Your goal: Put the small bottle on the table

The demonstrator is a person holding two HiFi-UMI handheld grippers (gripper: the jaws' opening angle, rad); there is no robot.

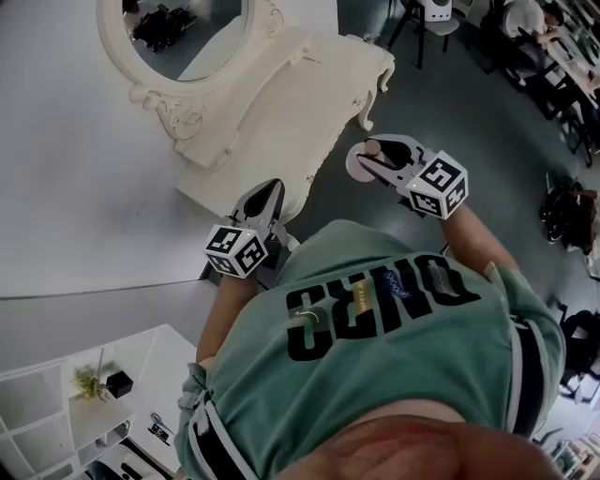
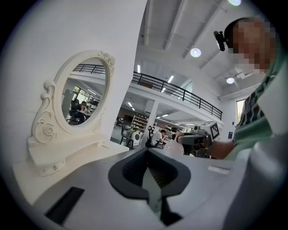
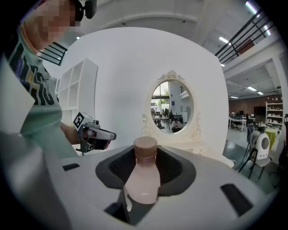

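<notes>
Small bottle (image 3: 143,175) in right tool (image 1: 375,161), just off table (image 1: 281,103) edge.

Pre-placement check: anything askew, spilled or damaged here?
Nothing stands out. The small bottle is capped, intact and gripped in the right tool, and no spill shows. The left tool is shut and empty. The white dressing table and its oval mirror look undamaged.

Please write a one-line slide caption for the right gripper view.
Right gripper holds a small pink bottle with a brown cap before the white dressing table and its oval mirror.
</notes>
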